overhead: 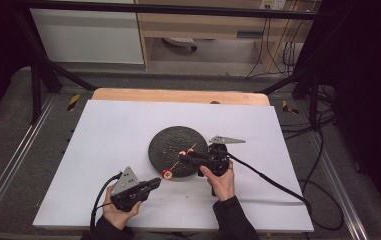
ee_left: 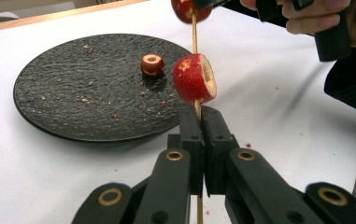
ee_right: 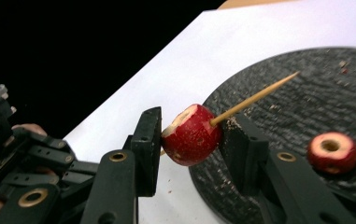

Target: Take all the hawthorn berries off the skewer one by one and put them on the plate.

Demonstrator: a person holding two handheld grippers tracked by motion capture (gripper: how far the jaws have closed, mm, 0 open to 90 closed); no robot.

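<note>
A thin wooden skewer [overhead: 188, 151] slants over the near right edge of a black round plate [overhead: 170, 140]. My left gripper [ee_left: 202, 116] is shut on the skewer's [ee_left: 197, 108] lower end, just below a red cored fruit piece [ee_left: 194, 78] threaded on it. Higher up the skewer [ee_right: 255, 98], my right gripper [ee_right: 194, 123] is shut on a second red fruit piece [ee_right: 192, 134], also pierced by the stick. A third cored piece [ee_left: 152, 64] lies loose on the plate [ee_left: 73, 93]. From above, the left gripper [overhead: 154, 183] sits near the plate's front edge and the right gripper [overhead: 185, 155] over its right side.
The plate rests mid-table on a white sheet [overhead: 108, 145] and is scattered with crumbs. A wooden table edge [overhead: 178, 95] shows at the back. Cables trail from both grippers, the right one's cable [overhead: 273, 182] running off to the right. A black frame surrounds the table.
</note>
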